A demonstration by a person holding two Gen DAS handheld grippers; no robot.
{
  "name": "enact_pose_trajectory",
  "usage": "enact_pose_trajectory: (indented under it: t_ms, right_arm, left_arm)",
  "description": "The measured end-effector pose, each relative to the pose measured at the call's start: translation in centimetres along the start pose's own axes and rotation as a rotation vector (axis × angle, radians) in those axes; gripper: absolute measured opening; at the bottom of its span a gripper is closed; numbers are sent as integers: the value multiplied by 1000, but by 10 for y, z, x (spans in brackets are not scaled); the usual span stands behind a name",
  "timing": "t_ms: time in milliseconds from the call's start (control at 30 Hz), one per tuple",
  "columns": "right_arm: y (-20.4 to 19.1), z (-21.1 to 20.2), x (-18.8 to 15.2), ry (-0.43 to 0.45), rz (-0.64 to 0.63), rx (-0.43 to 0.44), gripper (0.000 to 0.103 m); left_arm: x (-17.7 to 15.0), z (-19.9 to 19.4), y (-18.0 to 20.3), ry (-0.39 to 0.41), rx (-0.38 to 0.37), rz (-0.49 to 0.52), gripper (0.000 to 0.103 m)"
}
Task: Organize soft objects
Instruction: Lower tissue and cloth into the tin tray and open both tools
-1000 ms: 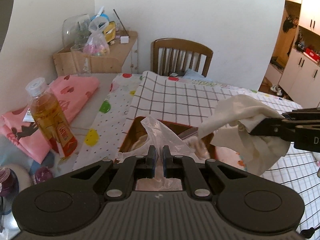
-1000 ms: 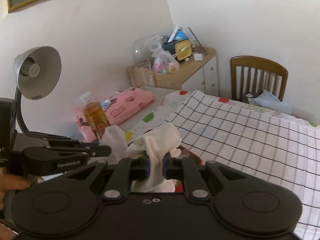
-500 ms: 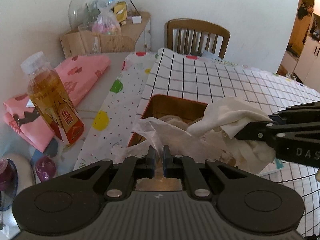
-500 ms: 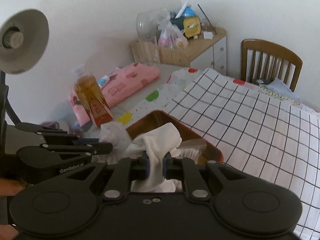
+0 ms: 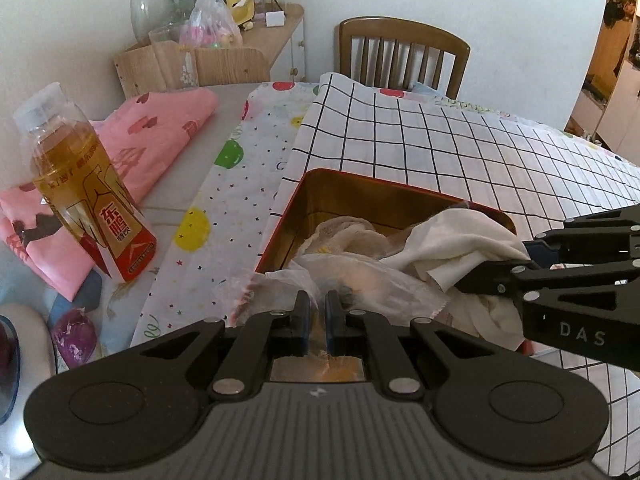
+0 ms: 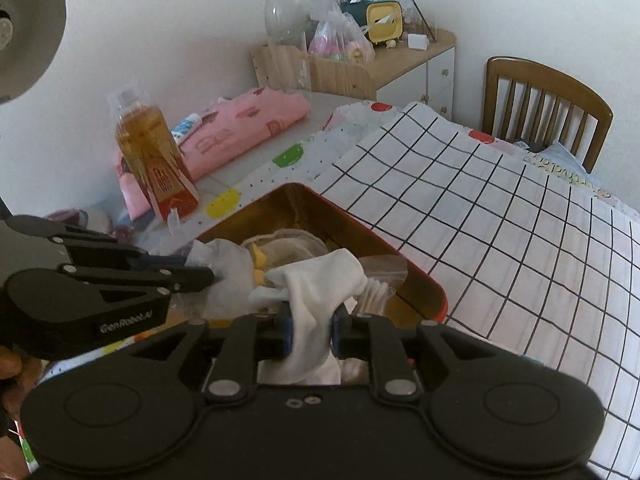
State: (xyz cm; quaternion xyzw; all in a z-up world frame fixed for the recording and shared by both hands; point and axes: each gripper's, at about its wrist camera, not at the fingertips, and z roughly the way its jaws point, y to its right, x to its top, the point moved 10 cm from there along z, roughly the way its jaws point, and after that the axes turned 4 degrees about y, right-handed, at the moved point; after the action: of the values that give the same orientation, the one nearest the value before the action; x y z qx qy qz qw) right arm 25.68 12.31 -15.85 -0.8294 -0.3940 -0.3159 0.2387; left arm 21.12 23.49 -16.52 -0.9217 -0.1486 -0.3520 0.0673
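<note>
A red tin box (image 5: 384, 196) with a gold inside sits on the checked cloth; it also shows in the right wrist view (image 6: 416, 276). Soft cloths lie inside it. My left gripper (image 5: 317, 312) is shut on a thin clear plastic bag (image 5: 360, 276) at the box's near edge. My right gripper (image 6: 311, 322) is shut on a white cloth (image 6: 316, 280) and holds it low over the box; in the left wrist view the cloth (image 5: 448, 244) rests on the box's contents.
A bottle of amber drink (image 5: 86, 184) stands left of the box. A pink folded cloth (image 5: 160, 124) lies behind it. A wooden chair (image 5: 404, 56) and a cluttered shelf (image 5: 224, 52) stand at the far end. A lamp (image 6: 24, 28) hangs at the left.
Both grippers have come down toward the tin box. The white cloth and the plastic bag, held up above it before, now lie in the box on the other cloths.
</note>
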Motion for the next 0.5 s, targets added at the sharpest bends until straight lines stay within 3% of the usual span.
enact_pose_trajectory:
  t_ms: [267,500]
  right_arm:
    - [3,6,-6,-14,-34,-11,23]
    - [-4,2,-8,-9,-99,-17,36]
  left_arm:
    - [-2,4,0,-5,19,12,7]
    - [-2,3,1,0,25,20,7]
